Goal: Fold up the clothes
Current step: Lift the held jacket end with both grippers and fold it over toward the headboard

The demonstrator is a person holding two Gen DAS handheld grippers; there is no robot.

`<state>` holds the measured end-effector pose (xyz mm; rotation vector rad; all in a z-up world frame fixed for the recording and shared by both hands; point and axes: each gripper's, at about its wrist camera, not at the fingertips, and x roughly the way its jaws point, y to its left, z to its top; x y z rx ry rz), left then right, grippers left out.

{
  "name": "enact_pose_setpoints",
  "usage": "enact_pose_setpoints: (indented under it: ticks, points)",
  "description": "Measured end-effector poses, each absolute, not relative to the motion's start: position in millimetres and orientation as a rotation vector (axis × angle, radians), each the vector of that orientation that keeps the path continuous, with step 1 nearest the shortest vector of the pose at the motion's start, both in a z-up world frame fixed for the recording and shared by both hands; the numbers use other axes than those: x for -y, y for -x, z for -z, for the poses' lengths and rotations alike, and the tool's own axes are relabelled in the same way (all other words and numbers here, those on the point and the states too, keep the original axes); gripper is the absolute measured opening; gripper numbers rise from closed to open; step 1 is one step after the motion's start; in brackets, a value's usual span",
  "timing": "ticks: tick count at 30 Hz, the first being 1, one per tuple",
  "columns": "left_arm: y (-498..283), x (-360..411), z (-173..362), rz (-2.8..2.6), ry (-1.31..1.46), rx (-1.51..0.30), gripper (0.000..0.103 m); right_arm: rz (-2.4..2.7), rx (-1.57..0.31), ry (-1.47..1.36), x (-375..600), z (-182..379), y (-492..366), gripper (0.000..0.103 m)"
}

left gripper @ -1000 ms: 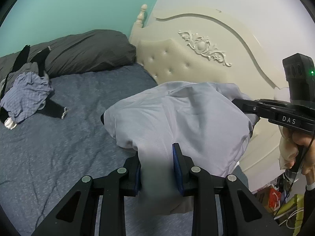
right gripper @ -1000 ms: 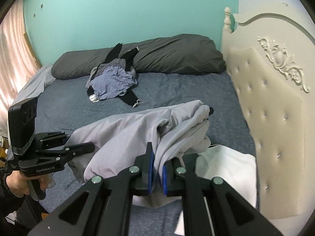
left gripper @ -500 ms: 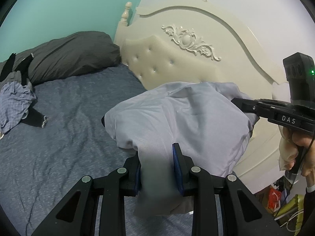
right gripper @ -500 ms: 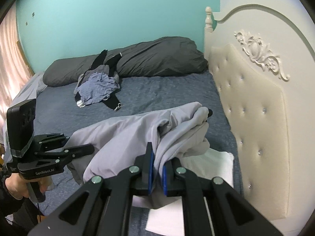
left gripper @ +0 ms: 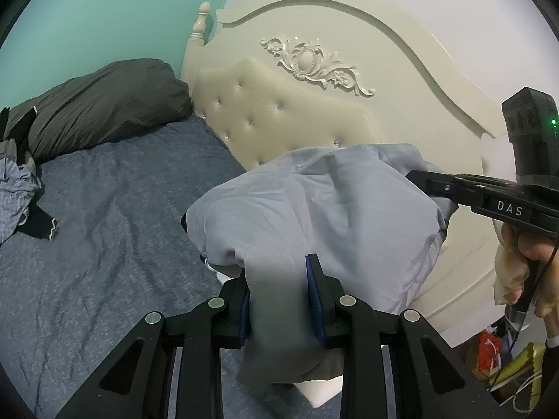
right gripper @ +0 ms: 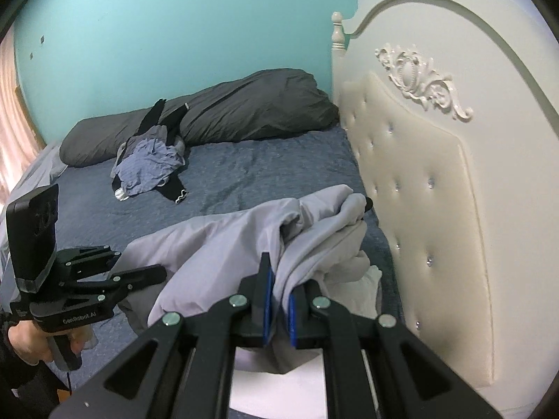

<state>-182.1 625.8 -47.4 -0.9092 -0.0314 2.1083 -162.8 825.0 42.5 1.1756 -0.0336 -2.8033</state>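
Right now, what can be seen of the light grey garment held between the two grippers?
The light grey garment is a thin, soft-looking fabric, bunched and partly folded over itself, with creases and hanging folds. It hangs lifted above the blue bedsheet near the cream headboard. The left gripper pinches one bunched part and the right gripper another, jaws closed on cloth. A white folded item lies beneath it.

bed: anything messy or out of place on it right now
Yes: a crumpled pile of clothes lies unfolded against the dark pillow. The grey garment both grippers hold above the bed is bunched, not flat.
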Motion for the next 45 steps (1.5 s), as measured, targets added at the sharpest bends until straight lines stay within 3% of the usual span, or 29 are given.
enact_pose_setpoints:
  ticks: [21, 34, 45]
  points:
    - [192, -670, 57, -2.157, 0.866, 0.025, 0.03, 2.858, 0.053, -1.091, -861, -34, 190, 0.007]
    - [157, -695, 124, -2.111, 0.953, -0.006, 0.03, 2.826, 0.157, -1.239, -899, 40, 164, 0.007]
    - [136, -691, 150, -2.091, 0.999, 0.01, 0.03, 2.826, 0.283, -1.263, -922, 75, 124, 0.007]
